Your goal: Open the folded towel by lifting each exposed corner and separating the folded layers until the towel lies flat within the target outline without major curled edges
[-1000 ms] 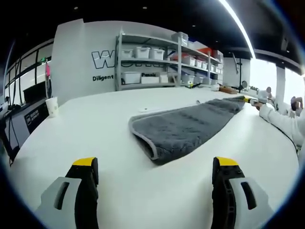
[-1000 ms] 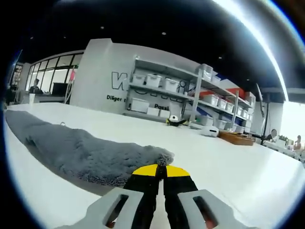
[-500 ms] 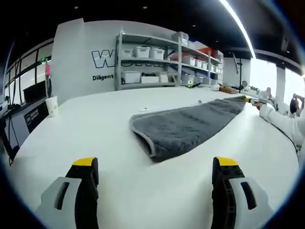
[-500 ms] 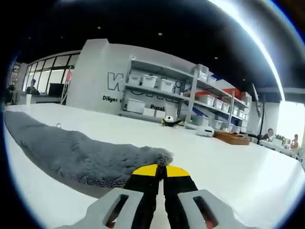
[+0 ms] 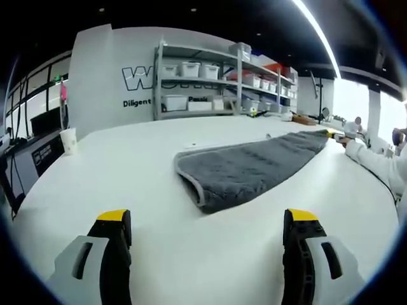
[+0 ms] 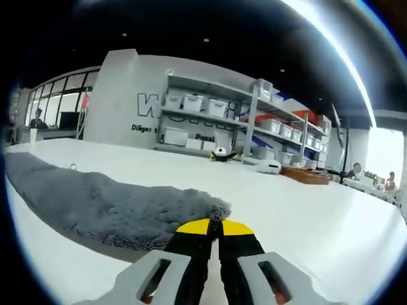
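The towel (image 5: 245, 171) is a thick grey pile cloth with a paler bound hem, lying as a long folded strip across the middle of the white table (image 5: 127, 171). In the left gripper view its near end shows a rounded fold with the hem curling over a lower layer, so we judge at least 2 layers are stacked there. It looks soft and limp, light enough to lift by 1 corner, and plush enough that it should drag on itself as the layers peel apart rather than slide freely.

Our right gripper (image 6: 213, 223) has its yellow-tipped fingers pressed together, with the far corner of the towel (image 6: 102, 206) bunched right at the tips; we judge that corner is pinched between them, though the cloth inside the grip is hidden. Our left gripper (image 5: 206, 219) hangs low over bare table short of the near fold, its fingers spread wide and touching nothing.

The best hold for the left, we think, is the hemmed corner of the top layer at the near fold, where the binding gives a firmer edge.

A paper cup (image 5: 68, 141) stands near the table's left edge, and shelving with storage bins (image 5: 219, 79) lines the back wall. A sleeve (image 5: 375, 162) rests at the right edge.
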A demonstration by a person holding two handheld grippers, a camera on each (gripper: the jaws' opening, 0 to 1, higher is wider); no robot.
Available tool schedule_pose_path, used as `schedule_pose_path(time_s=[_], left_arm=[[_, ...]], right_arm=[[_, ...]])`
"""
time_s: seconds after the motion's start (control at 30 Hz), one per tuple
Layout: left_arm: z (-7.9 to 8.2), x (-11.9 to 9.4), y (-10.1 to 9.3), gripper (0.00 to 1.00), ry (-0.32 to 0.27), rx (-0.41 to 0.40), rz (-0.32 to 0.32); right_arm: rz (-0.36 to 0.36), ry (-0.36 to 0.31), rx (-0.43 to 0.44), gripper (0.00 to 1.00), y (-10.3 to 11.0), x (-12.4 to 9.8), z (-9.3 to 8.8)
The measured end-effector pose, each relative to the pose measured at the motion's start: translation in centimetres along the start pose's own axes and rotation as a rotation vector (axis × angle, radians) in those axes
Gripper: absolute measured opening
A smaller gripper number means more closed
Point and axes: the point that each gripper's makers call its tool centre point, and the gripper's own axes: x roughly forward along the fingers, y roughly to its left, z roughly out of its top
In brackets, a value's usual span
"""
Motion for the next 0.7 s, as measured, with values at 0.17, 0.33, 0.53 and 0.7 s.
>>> schedule_pose_path(time_s=[0.17, 0.33, 0.53, 0.7], left_arm=[[0.0, -0.1, 0.0, 0.97, 0.0, 0.003, 0.002], [-0.1, 0.0, 0.0, 0.97, 0.001, 0.001, 0.002], [0.0, 0.0, -0.2, 0.97, -0.003, -0.002, -0.005], [0.2, -0.2, -0.2, 0.97, -0.012, -0.002, -0.003]], right_arm=[[-0.011, 0.003, 0.024, 0.01, -0.3, 0.0, 0.0], [-0.057, 0.015, 0.074, 0.05, -1.1, -0.8, -0.1], [-0.096, -0.004, 0.21, 0.24, -2.5, -1.4, 0.1], [-0.066, -0.028, 0.215, 0.33, -1.4, -2.0, 1.3]])
